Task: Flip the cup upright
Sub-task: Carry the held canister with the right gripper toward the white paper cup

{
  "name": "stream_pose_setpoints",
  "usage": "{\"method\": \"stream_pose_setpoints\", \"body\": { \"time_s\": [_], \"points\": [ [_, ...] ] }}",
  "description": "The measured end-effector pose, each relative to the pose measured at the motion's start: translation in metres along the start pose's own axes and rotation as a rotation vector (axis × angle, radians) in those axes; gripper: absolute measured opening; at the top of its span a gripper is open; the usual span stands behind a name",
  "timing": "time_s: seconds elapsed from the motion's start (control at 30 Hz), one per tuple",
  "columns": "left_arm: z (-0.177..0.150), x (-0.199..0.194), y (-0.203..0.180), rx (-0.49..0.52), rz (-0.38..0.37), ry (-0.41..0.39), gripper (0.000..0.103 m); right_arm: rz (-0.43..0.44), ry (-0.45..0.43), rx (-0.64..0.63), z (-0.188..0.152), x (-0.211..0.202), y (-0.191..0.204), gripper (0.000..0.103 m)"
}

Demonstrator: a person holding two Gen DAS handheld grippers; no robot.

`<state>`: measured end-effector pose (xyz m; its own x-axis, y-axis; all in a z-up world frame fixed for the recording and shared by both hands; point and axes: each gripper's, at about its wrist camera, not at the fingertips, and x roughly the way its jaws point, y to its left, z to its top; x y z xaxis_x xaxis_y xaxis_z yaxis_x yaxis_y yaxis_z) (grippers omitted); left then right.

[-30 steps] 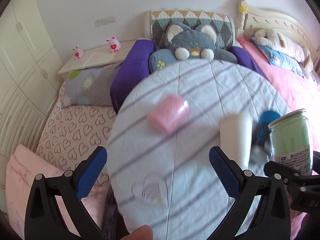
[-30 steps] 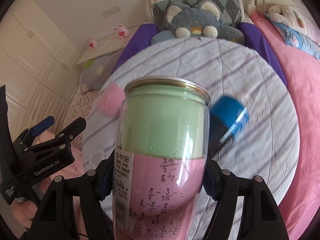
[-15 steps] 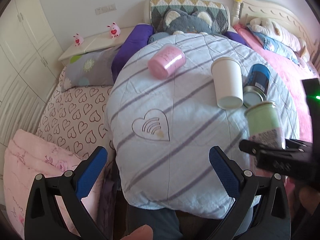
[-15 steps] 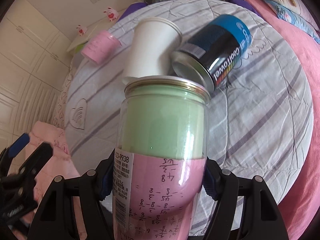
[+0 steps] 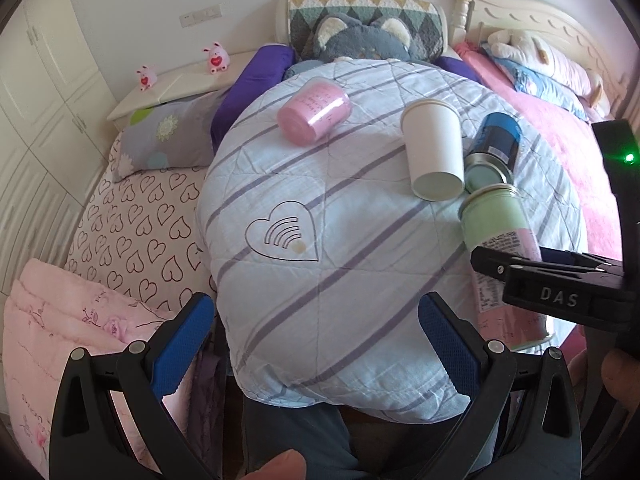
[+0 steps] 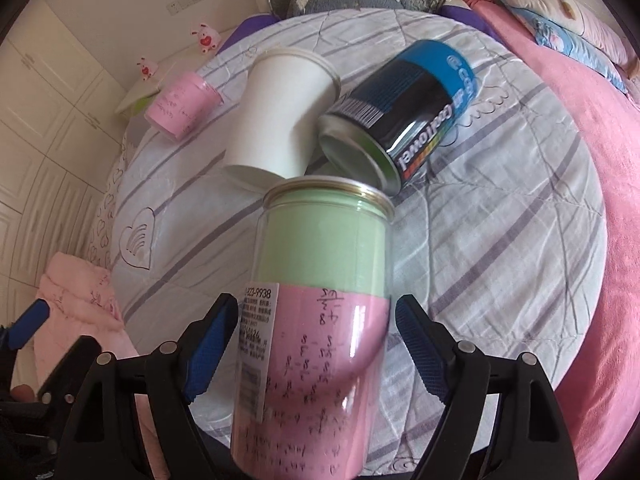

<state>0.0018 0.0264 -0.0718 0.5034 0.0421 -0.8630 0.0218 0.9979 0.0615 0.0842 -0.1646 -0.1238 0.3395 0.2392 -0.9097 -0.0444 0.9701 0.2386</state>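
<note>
A clear green-and-pink cup (image 6: 324,312) lies on its side at the near edge of the round quilt-covered table (image 6: 500,248), metal-rimmed end pointing away; it also shows in the left wrist view (image 5: 496,236). My right gripper (image 6: 316,348) straddles it with the jaws slightly spread, small gaps at both pads. My left gripper (image 5: 316,332) is open and empty over the table's front edge. A white paper cup (image 5: 434,152), a blue-black can (image 5: 494,148) and a pink cup (image 5: 314,118) lie on their sides farther back.
The table stands against a bed with a heart-print sheet (image 5: 132,224), pillows and a grey plush toy (image 5: 360,40). A pink blanket (image 5: 60,320) lies at the left. A pink bedspread (image 6: 592,160) runs along the right.
The right gripper lowered the green-and-pink cup from mid-air onto the table near the white cup and can, and its jaws have loosened. The left gripper pulled back toward the table's front edge.
</note>
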Motion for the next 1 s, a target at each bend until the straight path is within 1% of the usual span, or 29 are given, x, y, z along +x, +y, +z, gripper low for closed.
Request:
{"method": "stream_pose_setpoints", "body": {
  "time_s": [0.23, 0.47, 0.6, 0.83, 1.0],
  "points": [
    [0.001, -0.015, -0.012, 0.021, -0.011, -0.02, 0.103, 0.004, -0.06, 0.031, -0.012, -0.028, -0.015, 0.082],
    [0.0, -0.029, -0.025, 0.045, -0.027, -0.039, 0.103, -0.002, -0.162, 0.076, -0.041, -0.061, -0.023, 0.082],
    [0.004, -0.035, -0.039, 0.067, -0.041, -0.051, 0.103, -0.02, -0.217, 0.111, -0.056, -0.081, -0.038, 0.082],
    [0.016, -0.035, -0.061, 0.094, -0.06, -0.054, 0.103, -0.021, -0.232, 0.141, -0.067, -0.097, -0.065, 0.082],
    [0.028, -0.025, -0.079, 0.107, -0.091, -0.022, 0.103, -0.022, -0.263, 0.153, -0.068, -0.109, -0.078, 0.082]
  ]
}}
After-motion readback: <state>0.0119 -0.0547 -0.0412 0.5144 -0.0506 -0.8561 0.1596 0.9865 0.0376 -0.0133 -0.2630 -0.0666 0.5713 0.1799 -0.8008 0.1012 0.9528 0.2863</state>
